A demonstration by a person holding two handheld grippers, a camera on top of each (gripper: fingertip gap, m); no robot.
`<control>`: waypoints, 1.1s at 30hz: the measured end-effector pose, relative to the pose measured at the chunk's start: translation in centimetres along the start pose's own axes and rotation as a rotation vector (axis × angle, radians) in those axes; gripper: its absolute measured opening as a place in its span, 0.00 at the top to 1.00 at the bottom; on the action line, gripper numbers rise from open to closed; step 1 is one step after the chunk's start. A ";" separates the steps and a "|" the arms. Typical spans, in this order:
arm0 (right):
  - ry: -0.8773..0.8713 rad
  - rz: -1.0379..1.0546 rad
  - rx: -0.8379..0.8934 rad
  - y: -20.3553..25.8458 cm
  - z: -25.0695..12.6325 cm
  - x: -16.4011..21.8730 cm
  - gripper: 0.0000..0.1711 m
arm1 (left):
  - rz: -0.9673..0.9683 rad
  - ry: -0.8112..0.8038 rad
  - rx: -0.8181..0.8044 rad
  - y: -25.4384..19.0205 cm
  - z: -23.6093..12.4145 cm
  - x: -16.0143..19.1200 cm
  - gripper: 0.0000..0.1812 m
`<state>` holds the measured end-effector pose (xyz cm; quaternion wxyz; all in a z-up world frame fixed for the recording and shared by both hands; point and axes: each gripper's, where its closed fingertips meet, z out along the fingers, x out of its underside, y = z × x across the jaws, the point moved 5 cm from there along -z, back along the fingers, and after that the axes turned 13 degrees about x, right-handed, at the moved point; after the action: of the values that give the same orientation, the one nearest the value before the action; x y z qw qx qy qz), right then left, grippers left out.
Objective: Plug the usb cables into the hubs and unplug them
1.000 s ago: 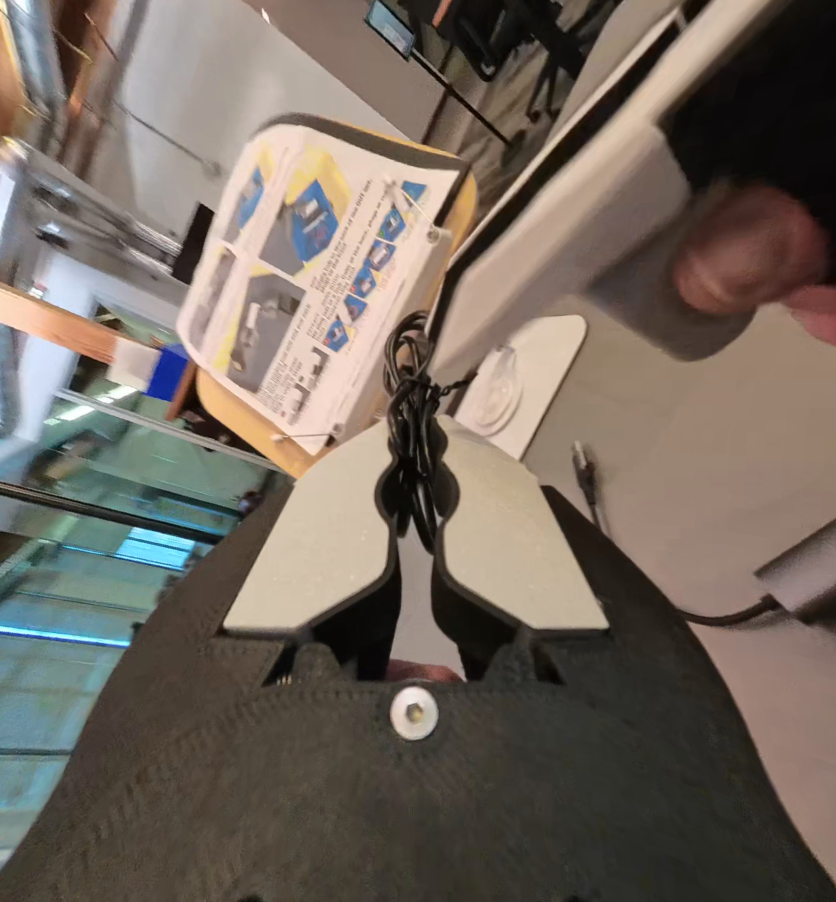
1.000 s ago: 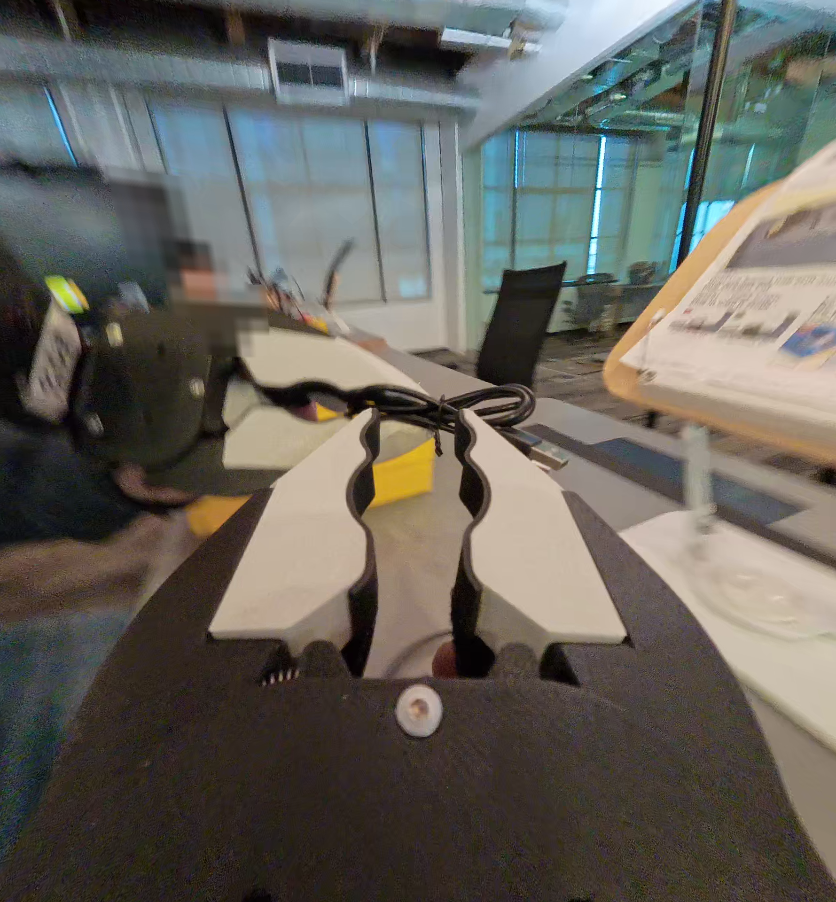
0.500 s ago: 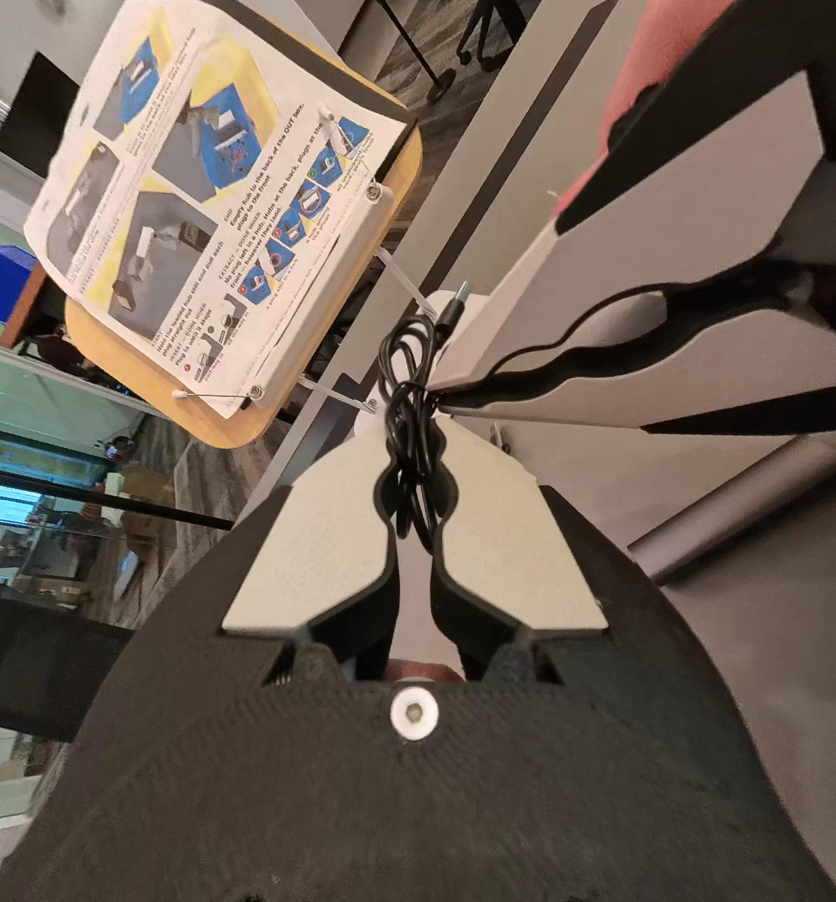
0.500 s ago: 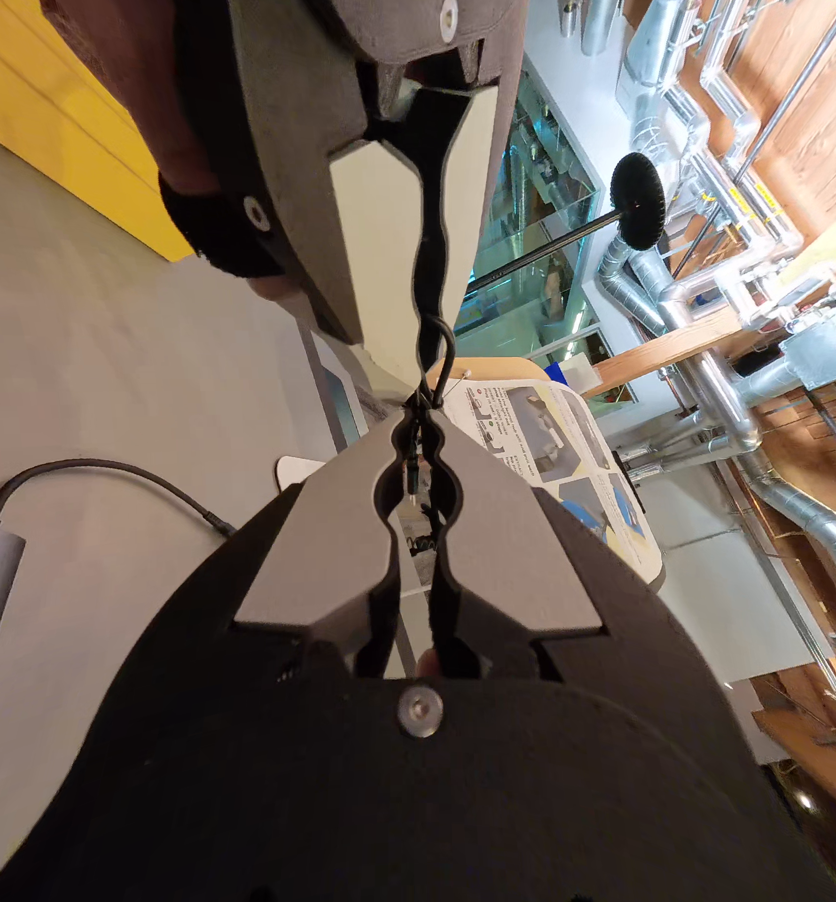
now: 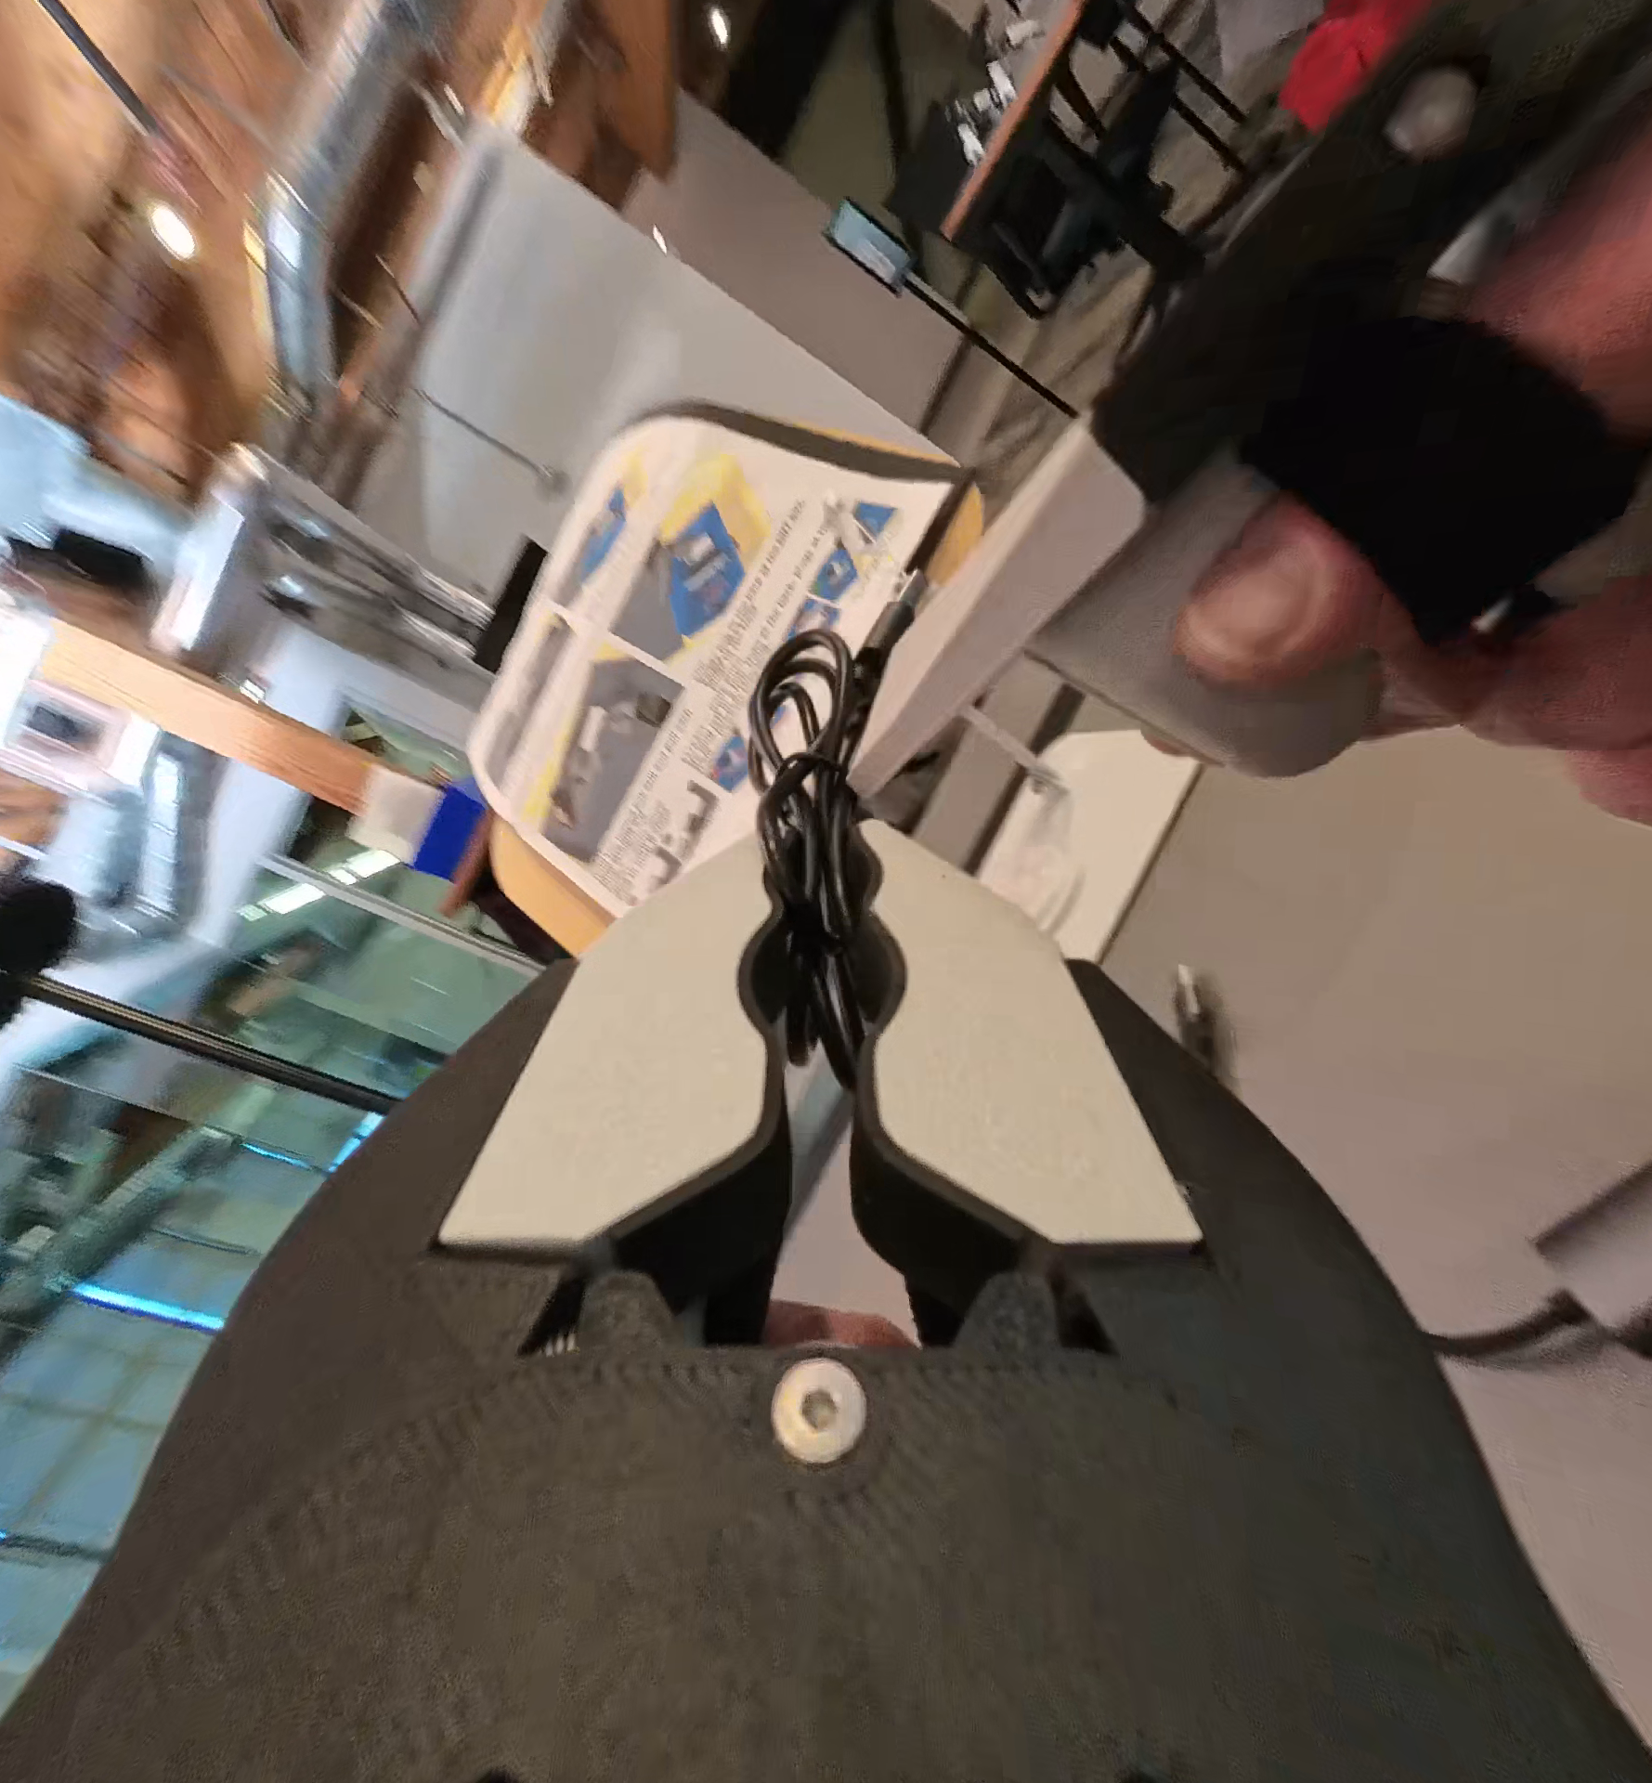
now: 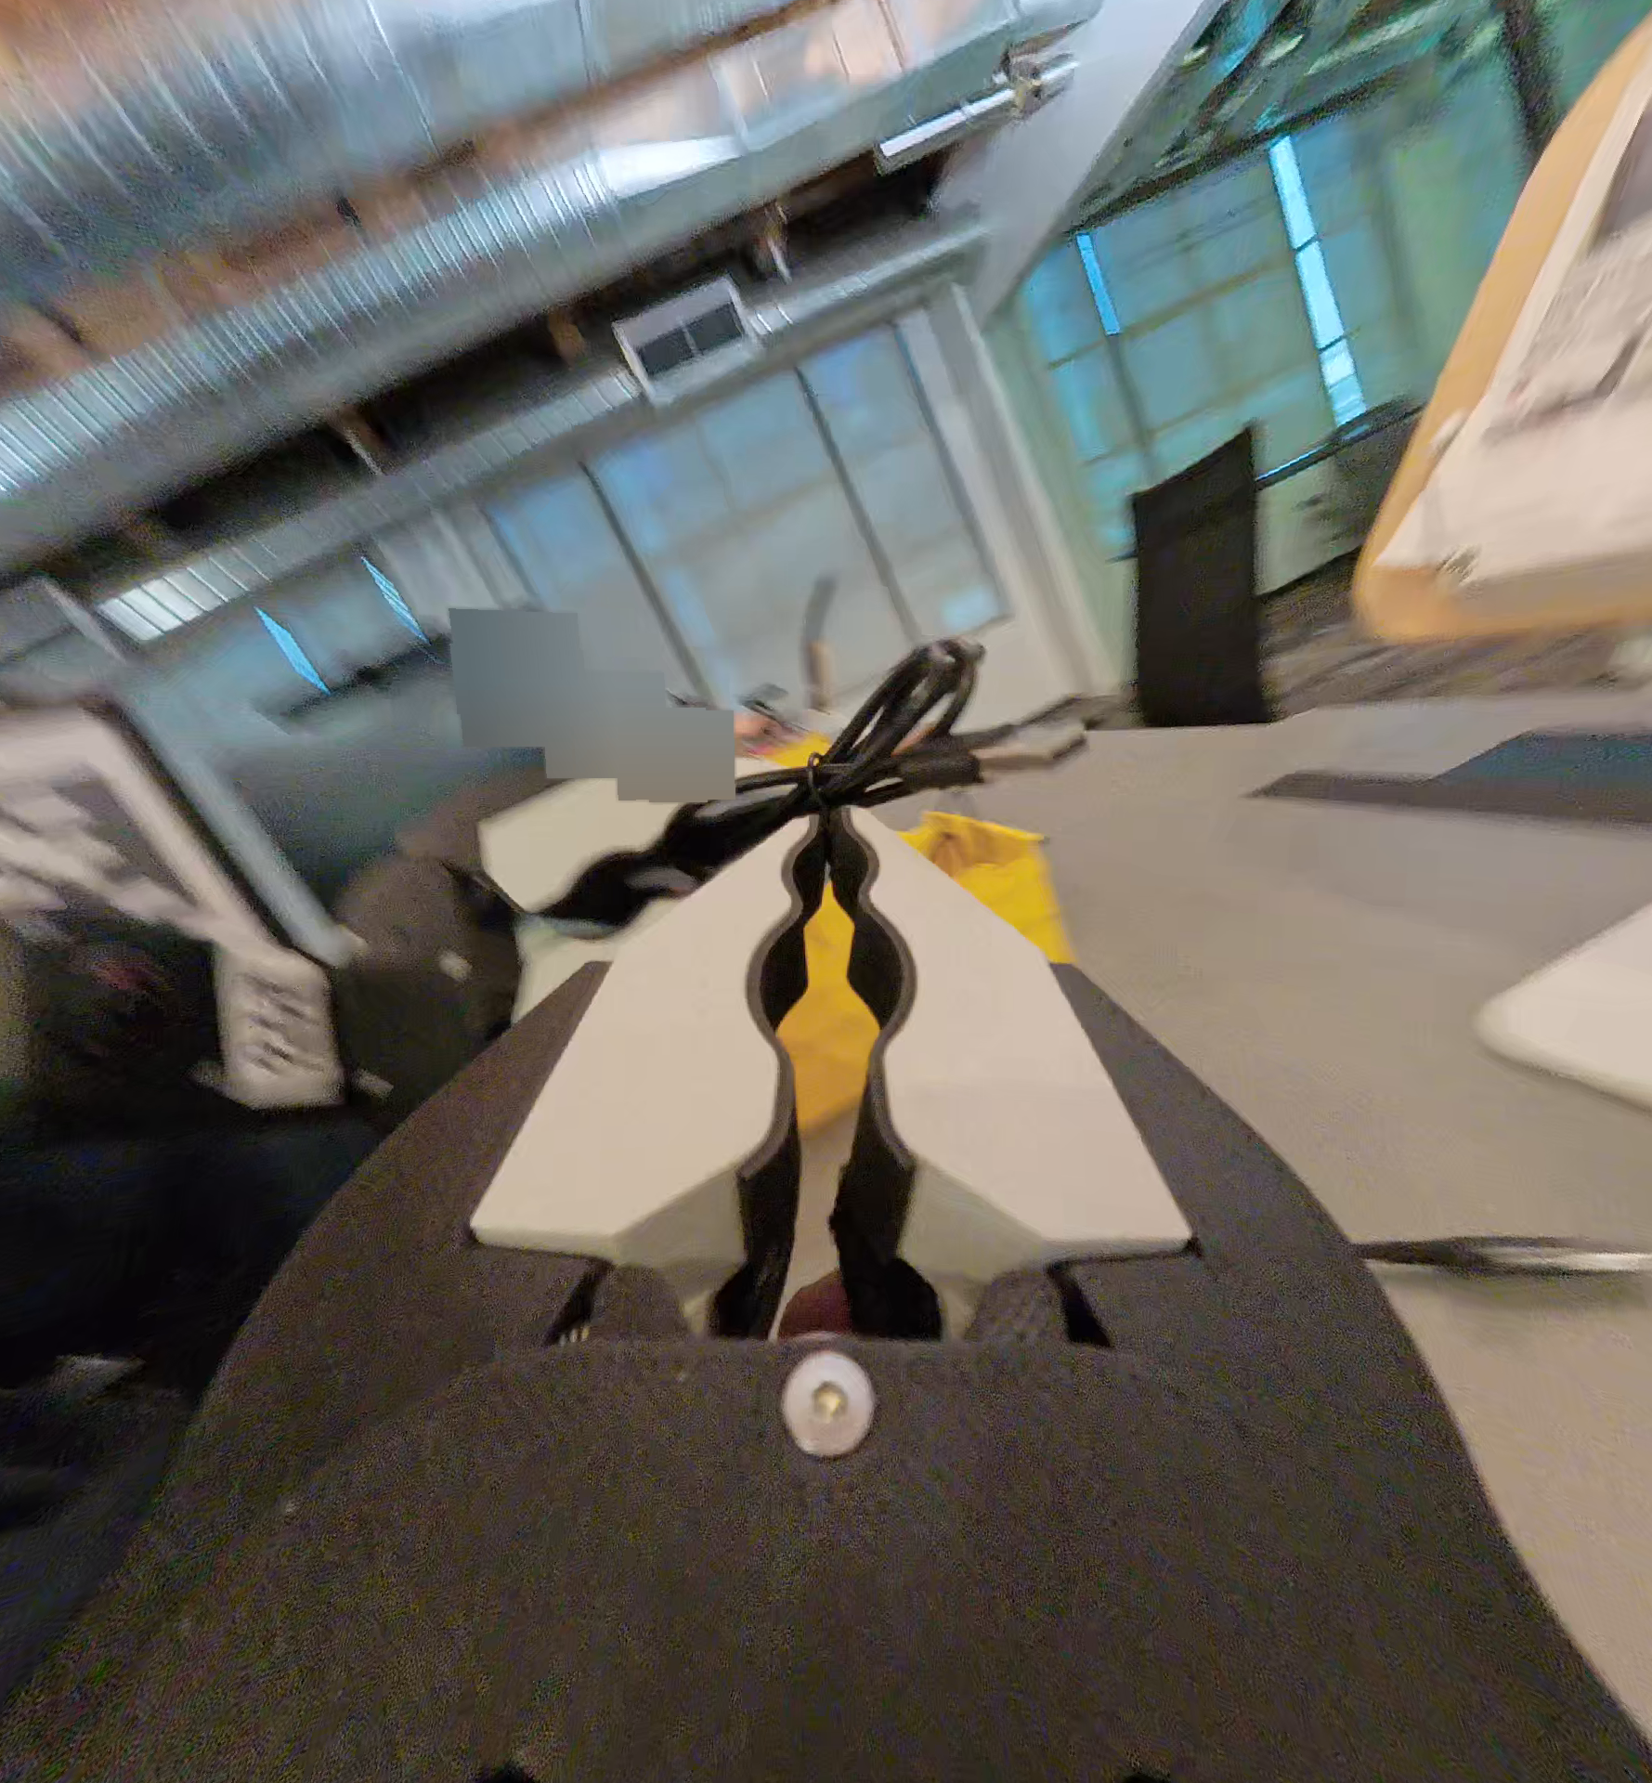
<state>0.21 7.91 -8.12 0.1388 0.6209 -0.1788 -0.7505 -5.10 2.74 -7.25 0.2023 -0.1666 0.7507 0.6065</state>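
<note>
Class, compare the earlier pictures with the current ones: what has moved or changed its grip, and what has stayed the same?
The right gripper has swung level again and now nips the black cable bundle only at its tie, at the fingertips. The left gripper stays clamped on the bundle, which remains coiled and held off the table.

i'm in an open-plan office or lab space: exposed silver ducts (image 6: 339,318) run along the ceiling, tall glass partitions (image 6: 802,540) wall off rooms, a black office chair (image 6: 1198,589) stands behind my grey desk (image 6: 1285,917), beside a printed instruction sheet (image 5: 696,617).
</note>
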 end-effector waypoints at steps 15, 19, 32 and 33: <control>-0.008 -0.208 0.069 -1.3 -0.2 0.1 1.00 | -0.339 -0.123 0.298 -0.4 -0.8 1.3 0.75; -0.002 -0.486 0.089 -0.7 -0.6 0.3 1.00 | -0.666 -0.193 0.534 1.7 -1.9 0.6 0.68; 0.039 -0.578 -0.092 1.4 -1.3 0.0 1.00 | -0.631 -0.211 0.768 0.7 -0.3 0.3 0.91; 0.043 -0.495 -0.118 1.3 -1.3 -0.1 1.00 | -0.522 -0.221 0.700 0.7 -0.3 0.1 0.92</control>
<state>1.54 6.64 -7.66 -0.0094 0.6524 0.0259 -0.7574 -5.56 2.55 -6.66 0.4717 -0.2060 0.8173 0.2589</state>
